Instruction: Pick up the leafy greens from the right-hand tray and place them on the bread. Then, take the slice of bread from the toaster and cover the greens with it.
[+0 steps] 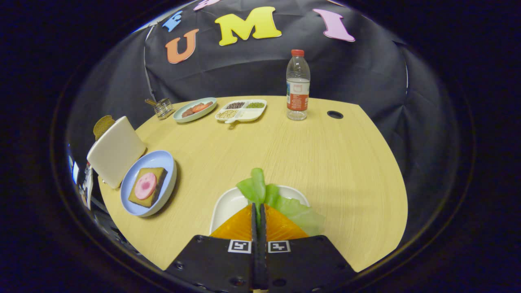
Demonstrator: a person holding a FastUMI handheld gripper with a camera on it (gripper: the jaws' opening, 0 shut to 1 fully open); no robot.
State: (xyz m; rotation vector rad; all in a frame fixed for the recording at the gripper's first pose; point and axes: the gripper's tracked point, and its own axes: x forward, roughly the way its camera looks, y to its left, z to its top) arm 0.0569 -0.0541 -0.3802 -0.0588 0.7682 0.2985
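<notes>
jaws of my gripper [259,211] pinched closed on leafy greens [260,191] | greens over white tray [228,203], clamped by the stem end so leaf hangs free | bread [147,186] on blue plate [163,156] left of tray, toaster [115,151] beside it

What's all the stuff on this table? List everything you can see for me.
Leafy greens: one bunch, green, pinched between the gripper fingers, over the white tray.
White tray: one, white, just ahead of the fingers.
Blue plate: one, pale blue, left of the tray.
Bread: one slice, brown, on the blue plate, a pink round slice on top.
Toaster: one, cream, behind the blue plate, a brown slice sticking out.
Oval dish: one, pale green, far side, holding reddish food.
Divided tray: one, white, beside the oval dish, grains in compartments.
Water bottle: one, clear, red cap, far side.
Glass holder: one, clear, left of the oval dish.
Table: one, light wood.
Hand-held gripper: one, shut on the greens.
</notes>
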